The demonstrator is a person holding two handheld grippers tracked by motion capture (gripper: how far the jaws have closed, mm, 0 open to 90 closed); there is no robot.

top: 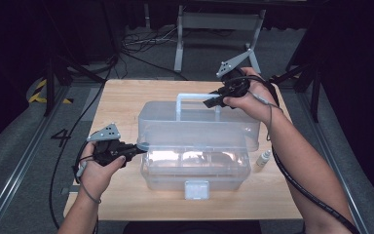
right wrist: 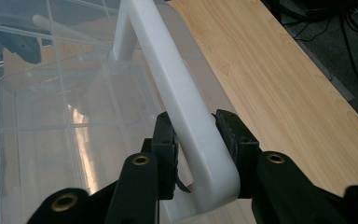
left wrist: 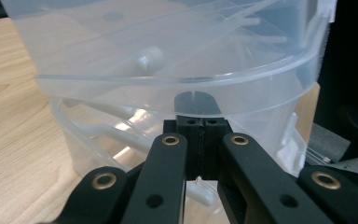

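Note:
A clear plastic box (top: 195,170) stands mid-table with its see-through lid (top: 199,122) raised behind it. My right gripper (top: 213,102) is shut on the right end of the lid's white handle (top: 195,96). In the right gripper view the handle (right wrist: 177,88) runs between the jaws of that gripper (right wrist: 196,130), near its corner. My left gripper (top: 139,147) meets the box's left end. In the left gripper view this gripper (left wrist: 198,128) has its pads pressed together on the thin clear rim (left wrist: 242,95), and the tips show darkly through the plastic.
A small white bottle (top: 263,160) lies on the wooden table (top: 121,97) just right of the box. The box's front latch (top: 196,189) faces the near edge. Beyond the table's far edge are cables and a grey stand (top: 219,22) on the floor.

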